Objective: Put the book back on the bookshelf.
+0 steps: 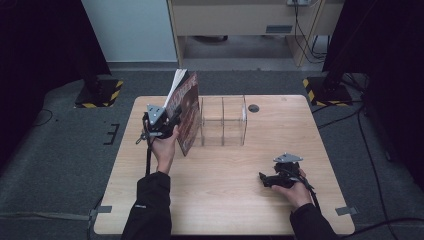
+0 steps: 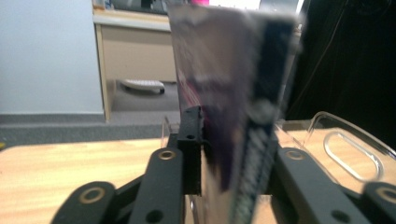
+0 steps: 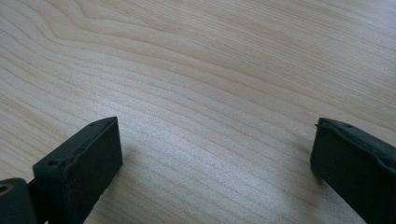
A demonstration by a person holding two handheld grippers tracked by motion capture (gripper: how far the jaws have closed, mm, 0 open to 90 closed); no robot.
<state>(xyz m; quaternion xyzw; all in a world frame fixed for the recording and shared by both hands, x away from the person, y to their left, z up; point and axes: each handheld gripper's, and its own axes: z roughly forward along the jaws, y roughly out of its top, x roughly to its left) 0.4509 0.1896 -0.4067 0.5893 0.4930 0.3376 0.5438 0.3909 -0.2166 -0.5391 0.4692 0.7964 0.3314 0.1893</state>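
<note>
A wooden table (image 1: 225, 200) is being flanked by two hazard-striped stand bases (image 1: 100, 93), with a desk (image 1: 240, 20) beyond.

Left gripper (image 1: 172, 122) raised, fingers parted; right gripper (image 1: 265, 180) low, fingers wide.

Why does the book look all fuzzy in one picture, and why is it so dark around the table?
In the left gripper view the dark-covered book sits very close to the camera, so it blurs; in the high view the light wooden table is lit while the floor around it stays dim; in the right gripper view the wood grain looks sharp.
</note>
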